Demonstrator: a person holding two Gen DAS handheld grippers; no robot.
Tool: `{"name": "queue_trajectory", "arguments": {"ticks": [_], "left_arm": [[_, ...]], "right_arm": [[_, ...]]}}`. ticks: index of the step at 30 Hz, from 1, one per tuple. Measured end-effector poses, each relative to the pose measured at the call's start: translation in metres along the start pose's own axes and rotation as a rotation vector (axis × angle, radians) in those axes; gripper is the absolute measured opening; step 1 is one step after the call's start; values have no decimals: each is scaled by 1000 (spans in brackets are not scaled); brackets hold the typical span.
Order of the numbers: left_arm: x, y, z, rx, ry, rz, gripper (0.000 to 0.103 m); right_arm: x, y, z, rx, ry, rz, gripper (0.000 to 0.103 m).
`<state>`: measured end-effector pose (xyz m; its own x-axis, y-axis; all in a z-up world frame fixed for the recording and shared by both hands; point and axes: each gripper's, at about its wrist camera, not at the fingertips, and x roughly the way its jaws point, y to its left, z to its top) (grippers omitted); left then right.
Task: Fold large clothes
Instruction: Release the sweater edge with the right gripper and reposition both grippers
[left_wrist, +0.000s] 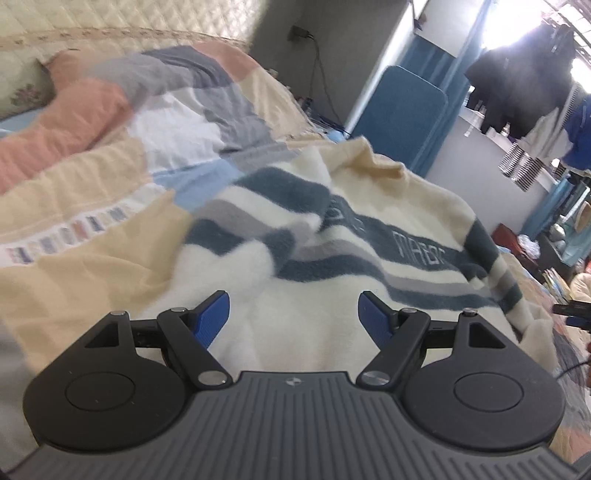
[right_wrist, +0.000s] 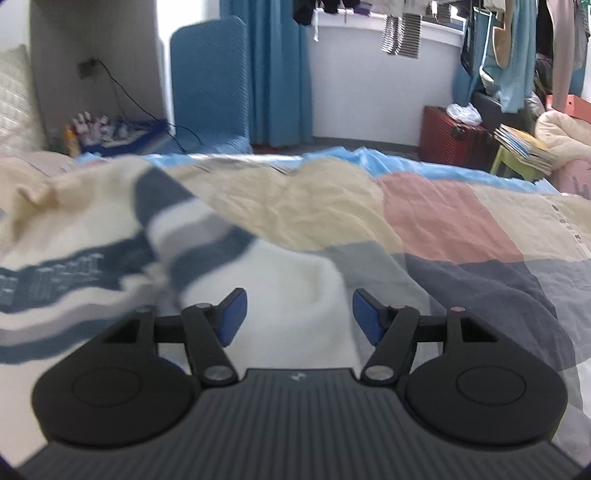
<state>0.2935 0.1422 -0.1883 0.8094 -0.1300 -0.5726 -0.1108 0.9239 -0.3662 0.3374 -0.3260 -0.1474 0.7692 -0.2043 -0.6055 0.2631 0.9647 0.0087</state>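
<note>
On the patchwork bed cover (right_wrist: 461, 221) the striped fleece sweater (left_wrist: 332, 236) lies rumpled, sleeves partly folded in, body fold still to do; left gripper (left_wrist: 293, 314) and right gripper (right_wrist: 299, 314) both gape, nothing held.

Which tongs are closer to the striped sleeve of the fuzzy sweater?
Right. The right tongs hang open just past the striped sleeve. The left tongs hang open over the sweater's white body, farther from it.
</note>
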Motion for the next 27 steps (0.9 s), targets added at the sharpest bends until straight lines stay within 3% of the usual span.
{"name": "queue_trajectory", "arguments": {"ticks": [6,11,18,22,27], "left_arm": [[-32,13,-3,-18,-5,98,80],[-56,29,-4,-63,-21,165,80],[-64,51,-7,-175,25,175,80],[-56,48,-12,-157,60,176,80],[-36,48,-19,-117,111,249,80]], "right_arm": [[-56,41,10,-7,-25,117,65],[-105,92,11,26,-35,281,65],[-134,161,-21,66,84,462,65],[-132,182,-45,27,100,490,65],[-118,186,-71,8,142,490,65]]}}
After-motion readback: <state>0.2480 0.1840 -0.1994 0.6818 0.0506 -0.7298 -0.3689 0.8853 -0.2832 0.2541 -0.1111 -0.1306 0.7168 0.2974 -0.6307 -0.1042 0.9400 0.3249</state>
